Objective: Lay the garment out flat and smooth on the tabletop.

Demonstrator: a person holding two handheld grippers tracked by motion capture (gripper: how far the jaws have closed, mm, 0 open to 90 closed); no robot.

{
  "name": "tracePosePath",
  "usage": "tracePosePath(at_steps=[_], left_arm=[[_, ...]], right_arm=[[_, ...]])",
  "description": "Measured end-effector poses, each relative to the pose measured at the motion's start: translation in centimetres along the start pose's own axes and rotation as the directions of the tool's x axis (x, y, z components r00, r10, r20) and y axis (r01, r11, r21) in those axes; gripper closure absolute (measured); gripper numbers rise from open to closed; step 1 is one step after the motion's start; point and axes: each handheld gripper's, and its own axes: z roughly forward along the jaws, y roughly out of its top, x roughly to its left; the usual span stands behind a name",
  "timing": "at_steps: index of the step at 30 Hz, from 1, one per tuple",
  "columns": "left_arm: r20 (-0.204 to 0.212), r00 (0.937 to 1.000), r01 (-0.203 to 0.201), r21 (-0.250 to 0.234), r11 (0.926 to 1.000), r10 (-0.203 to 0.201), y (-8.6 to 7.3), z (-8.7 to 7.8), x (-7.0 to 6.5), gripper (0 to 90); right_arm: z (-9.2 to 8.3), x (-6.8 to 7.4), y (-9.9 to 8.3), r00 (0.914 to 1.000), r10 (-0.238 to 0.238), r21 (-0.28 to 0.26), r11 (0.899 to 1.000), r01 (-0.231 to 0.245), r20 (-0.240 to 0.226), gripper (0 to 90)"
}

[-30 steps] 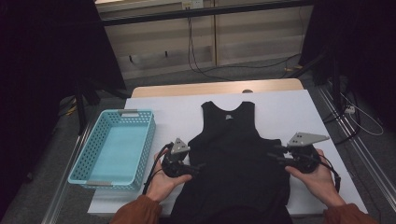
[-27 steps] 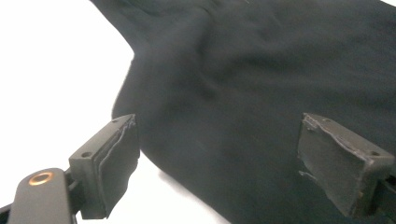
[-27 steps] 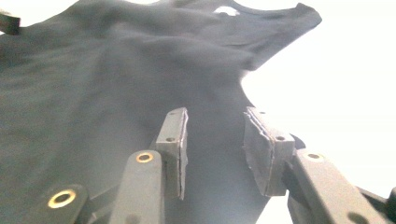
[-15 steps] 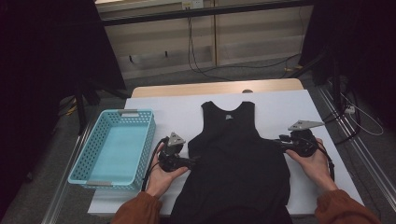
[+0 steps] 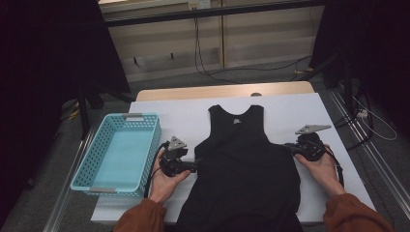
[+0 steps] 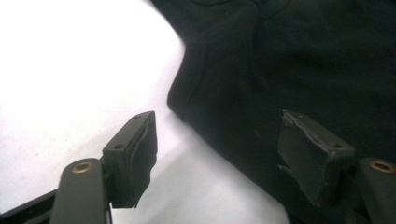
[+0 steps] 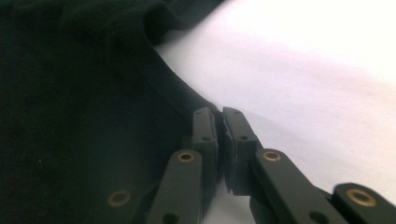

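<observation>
You have one black tank top (image 5: 244, 164) in front of you, spread flat on the one white table (image 5: 300, 108). To the left of the tank top stands one blue basket (image 5: 118, 152), a single perforated tub. You are working with two grippers, one to each hand: one left gripper (image 5: 193, 166) at the tank top's left edge and one right gripper (image 5: 287, 145) at its right edge, each with two black jaws.
</observation>
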Motion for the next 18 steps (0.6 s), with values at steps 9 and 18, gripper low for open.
tracePosePath(at_steps=[9, 18], left_arm=[[-0.01, 0.9997, 0.022, 0.003, 0.9997, -0.022, -0.2, -0.2, 0.2, 42.2], [-0.064, 0.9967, 0.056, 0.094, 0.994, -0.05, -1.1, 0.4, 1.0, 56.4]], right_arm=[[-0.9, -1.2, -0.5, 0.9986, 0.029, -0.01, 1.0, -0.028, 0.045, 85.7], [-0.7, -1.1, -0.6, 0.9984, 0.024, 0.001, 1.0, -0.024, 0.051, 85.5]])
